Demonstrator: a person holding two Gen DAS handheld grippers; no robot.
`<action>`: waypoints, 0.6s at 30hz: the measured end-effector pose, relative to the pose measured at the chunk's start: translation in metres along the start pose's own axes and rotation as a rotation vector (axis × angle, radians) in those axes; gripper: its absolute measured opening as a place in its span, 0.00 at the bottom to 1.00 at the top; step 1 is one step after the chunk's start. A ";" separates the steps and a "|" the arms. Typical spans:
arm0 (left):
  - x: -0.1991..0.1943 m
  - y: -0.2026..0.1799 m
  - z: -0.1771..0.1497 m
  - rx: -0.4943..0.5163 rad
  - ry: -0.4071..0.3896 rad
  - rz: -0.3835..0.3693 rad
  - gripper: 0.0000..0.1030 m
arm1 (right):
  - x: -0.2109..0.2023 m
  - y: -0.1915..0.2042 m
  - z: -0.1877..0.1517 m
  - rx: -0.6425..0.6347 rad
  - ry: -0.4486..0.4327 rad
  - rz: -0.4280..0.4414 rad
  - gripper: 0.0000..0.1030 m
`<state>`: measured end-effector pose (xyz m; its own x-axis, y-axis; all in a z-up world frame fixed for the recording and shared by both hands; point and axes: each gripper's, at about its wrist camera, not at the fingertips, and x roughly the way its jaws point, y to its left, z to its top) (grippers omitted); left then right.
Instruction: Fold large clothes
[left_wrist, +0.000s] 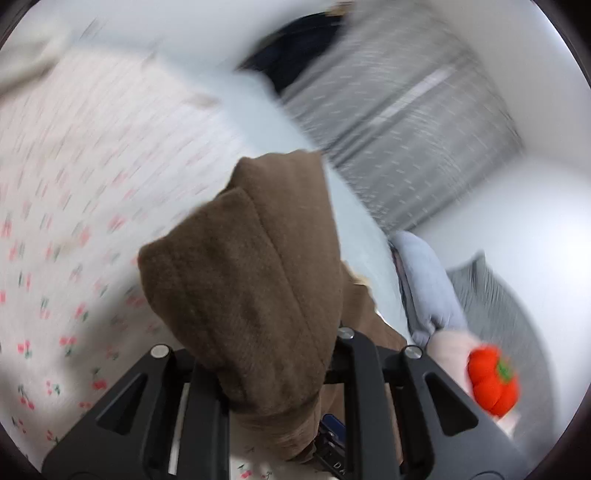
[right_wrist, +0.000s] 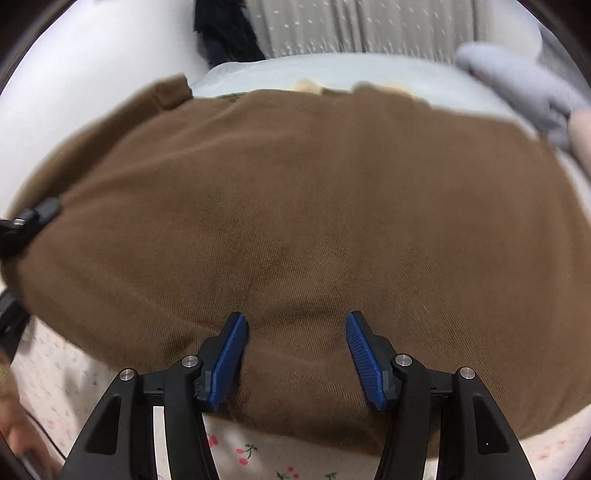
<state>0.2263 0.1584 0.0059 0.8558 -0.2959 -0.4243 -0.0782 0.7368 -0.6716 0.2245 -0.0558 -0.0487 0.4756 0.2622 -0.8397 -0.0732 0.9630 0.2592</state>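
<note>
The left gripper (left_wrist: 295, 424) is clamped on a bunched fold of the brown garment (left_wrist: 251, 295), which rises from between its black fingers toward twelve o'clock in the blurred left wrist view. The cherry-print sheet (left_wrist: 74, 221) fills the nine o'clock side, and an orange plush toy (left_wrist: 493, 384) sits at four o'clock. In the right wrist view the garment (right_wrist: 295, 221) spreads across the sheet (right_wrist: 258, 458), and the right gripper (right_wrist: 295, 350) stands wide open over its near edge, holding nothing.

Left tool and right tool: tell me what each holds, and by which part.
The left tool is shut on a bunched edge of the brown garment. The right tool is open above it, holding nothing.
</note>
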 end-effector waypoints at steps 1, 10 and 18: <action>-0.003 -0.017 -0.001 0.057 -0.019 -0.021 0.20 | -0.002 -0.005 0.003 0.013 0.011 0.023 0.51; 0.017 -0.164 -0.057 0.442 0.025 -0.212 0.20 | -0.061 -0.125 0.032 0.304 -0.085 0.273 0.48; 0.082 -0.222 -0.194 0.838 0.334 -0.262 0.22 | -0.121 -0.289 -0.010 0.647 -0.238 0.225 0.55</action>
<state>0.2143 -0.1473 0.0023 0.5928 -0.5777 -0.5611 0.6010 0.7811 -0.1692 0.1792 -0.3650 -0.0271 0.6937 0.3578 -0.6251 0.3067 0.6384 0.7059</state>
